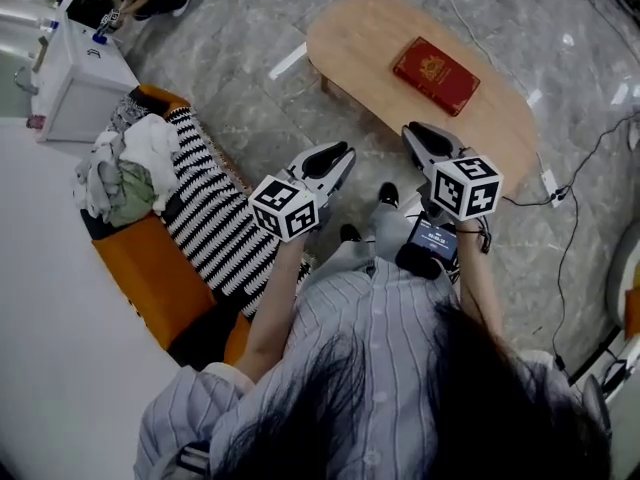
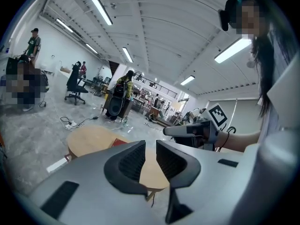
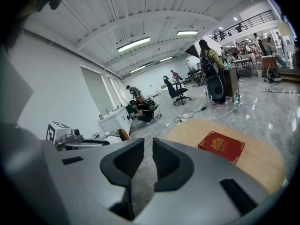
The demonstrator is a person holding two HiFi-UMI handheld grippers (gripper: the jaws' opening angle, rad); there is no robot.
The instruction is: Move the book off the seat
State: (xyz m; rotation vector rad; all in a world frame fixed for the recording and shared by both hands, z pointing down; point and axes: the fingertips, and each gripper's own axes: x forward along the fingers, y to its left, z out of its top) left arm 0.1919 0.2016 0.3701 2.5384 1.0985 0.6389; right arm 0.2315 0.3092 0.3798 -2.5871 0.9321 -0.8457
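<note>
A red book (image 1: 436,75) with a gold emblem lies flat on the oval wooden table (image 1: 360,28). In the right gripper view the book (image 3: 221,146) is ahead and to the right of the jaws. In the left gripper view only a red corner of the book (image 2: 118,142) shows past the left jaw. Both grippers hang in the air short of the table's near edge. My left gripper (image 1: 345,154) is shut with nothing in it (image 2: 150,145). The jaws of my right gripper (image 1: 412,131) stand close together and hold nothing (image 3: 148,143).
An orange seat (image 1: 150,268) at the left carries a black-and-white striped cloth (image 1: 205,213) and a pile of clothes (image 1: 125,173). A white cabinet (image 1: 80,78) stands beyond it. Cables (image 1: 570,218) run over the marble floor right of the table. People and office chairs are far back.
</note>
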